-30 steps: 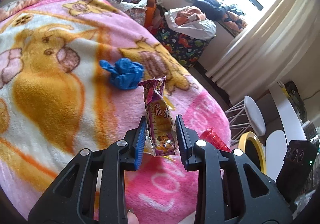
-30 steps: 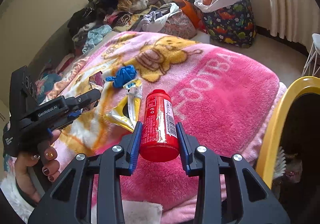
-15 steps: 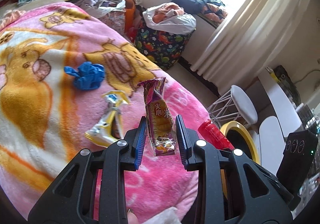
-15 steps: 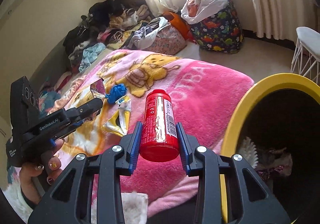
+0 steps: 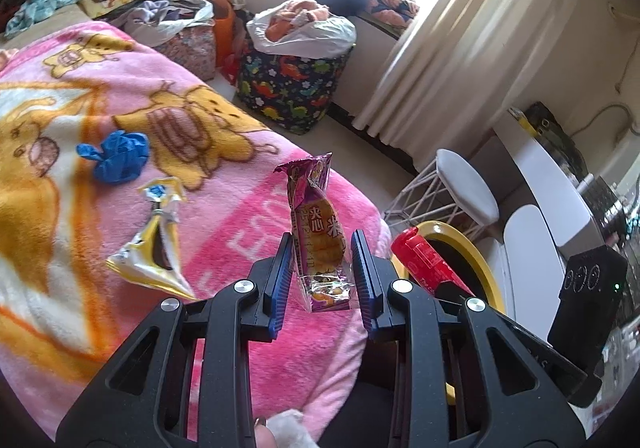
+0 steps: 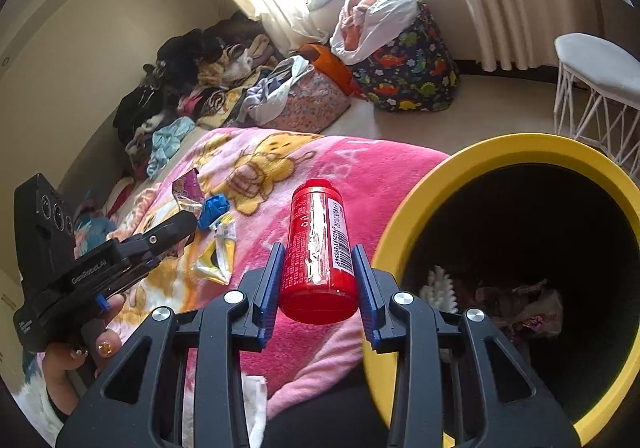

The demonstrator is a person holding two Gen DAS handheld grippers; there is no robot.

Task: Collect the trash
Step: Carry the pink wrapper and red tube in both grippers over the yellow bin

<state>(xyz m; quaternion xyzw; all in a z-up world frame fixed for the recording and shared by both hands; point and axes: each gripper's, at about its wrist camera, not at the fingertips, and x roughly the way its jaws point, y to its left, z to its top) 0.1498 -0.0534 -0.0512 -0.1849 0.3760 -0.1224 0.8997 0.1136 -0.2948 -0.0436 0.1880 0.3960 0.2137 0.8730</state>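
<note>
My left gripper [image 5: 320, 272] is shut on a purple snack wrapper [image 5: 318, 232] and holds it upright above the pink blanket [image 5: 120, 328]. My right gripper [image 6: 318, 272] is shut on a red plastic bottle [image 6: 320, 248], just left of the yellow-rimmed bin [image 6: 516, 145]. The bin holds some trash at the bottom. The bottle [image 5: 424, 268] and bin rim [image 5: 476, 252] also show in the left wrist view. A crumpled blue glove [image 5: 116, 159] and a yellow and white wrapper [image 5: 152, 248] lie on the blanket. The left gripper with its wrapper [image 6: 186, 191] shows in the right wrist view.
A dinosaur-print bag [image 5: 292, 83] stuffed with clothes stands on the floor by the curtain [image 5: 460, 27]. Piles of clothes [image 6: 192, 87] line the wall. A white wire stool [image 6: 596, 87] stands behind the bin. A white table [image 5: 552, 183] is at right.
Both grippers have swung right toward the bin with their loads. The bin opening now fills the right side of the right wrist view.
</note>
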